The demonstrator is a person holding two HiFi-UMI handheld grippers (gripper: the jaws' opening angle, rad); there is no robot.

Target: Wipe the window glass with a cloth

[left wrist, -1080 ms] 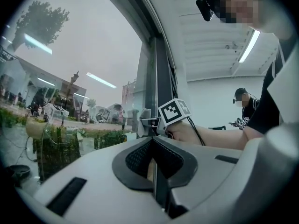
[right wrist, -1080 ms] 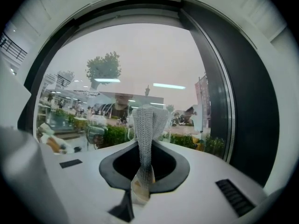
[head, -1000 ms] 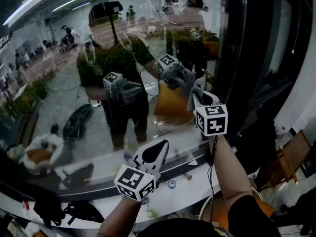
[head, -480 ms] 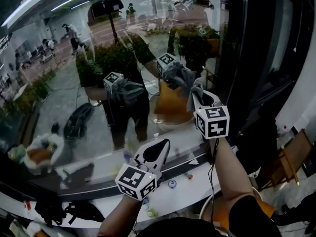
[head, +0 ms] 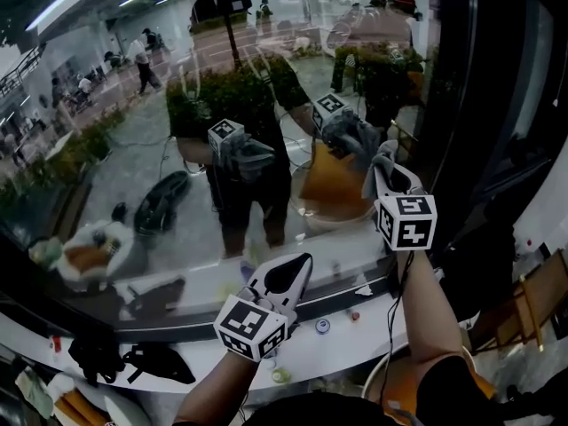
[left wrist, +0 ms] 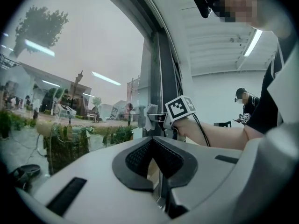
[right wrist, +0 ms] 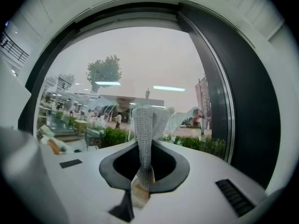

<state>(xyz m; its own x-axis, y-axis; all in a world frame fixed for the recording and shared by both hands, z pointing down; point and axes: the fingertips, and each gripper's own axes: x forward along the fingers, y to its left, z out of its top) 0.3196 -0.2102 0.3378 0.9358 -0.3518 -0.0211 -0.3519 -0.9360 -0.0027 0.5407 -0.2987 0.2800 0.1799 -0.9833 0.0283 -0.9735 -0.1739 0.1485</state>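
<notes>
Right gripper [head: 385,169]: closed on the cloth [head: 380,156]; its free end stands ahead of the jaws, meeting its reflection in the window glass [head: 133,149].
Left gripper [head: 291,272]: jaws together, empty, below-left of the right gripper.
Change: over the last second the right gripper barely shifts; window frame [head: 453,105] stays just to its right.
Meaning: the stroke is probably pausing at the pane's edge.

On the white sill [head: 333,349] low in my view lie a small blue-rimmed cap [head: 322,326], a tiny red bit [head: 354,316] and a pale green cap [head: 280,375]. A black bag [head: 160,363] slumps at lower left; a wooden chair [head: 532,295] stands far right.
</notes>
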